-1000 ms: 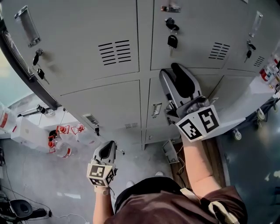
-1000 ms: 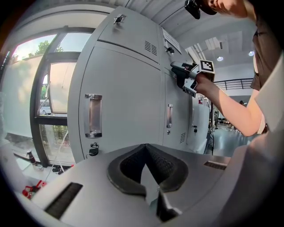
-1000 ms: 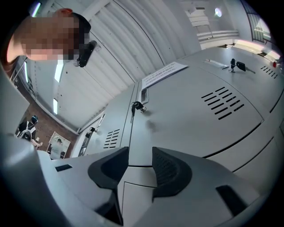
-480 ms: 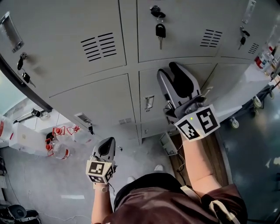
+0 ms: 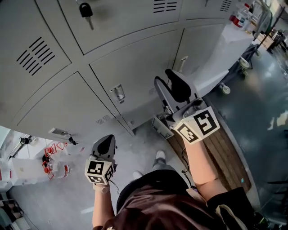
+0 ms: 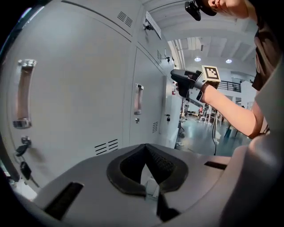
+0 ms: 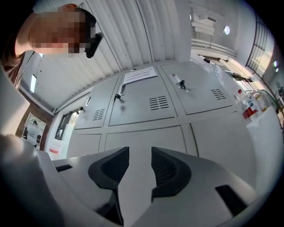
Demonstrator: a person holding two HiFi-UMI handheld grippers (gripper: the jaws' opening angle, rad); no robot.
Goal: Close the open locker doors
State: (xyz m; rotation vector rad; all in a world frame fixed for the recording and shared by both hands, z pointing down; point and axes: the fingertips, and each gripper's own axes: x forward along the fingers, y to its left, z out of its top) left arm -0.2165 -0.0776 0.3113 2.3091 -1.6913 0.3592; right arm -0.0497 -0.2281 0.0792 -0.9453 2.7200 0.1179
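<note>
Grey locker bank, concrete floor below. Left gripper, jaws together and empty, hangs low before the bank. Right gripper, jaws apart with nothing between, faces a lower door. All doors in view sit flush. Judged: between doors. Next, find one ajar and push it.

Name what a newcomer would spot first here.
A wall of grey lockers fills the head view's upper half, a key dangling near the top edge. Below, the right claw stands open and empty, centre-right; the left claw is shut, lower left.
</note>
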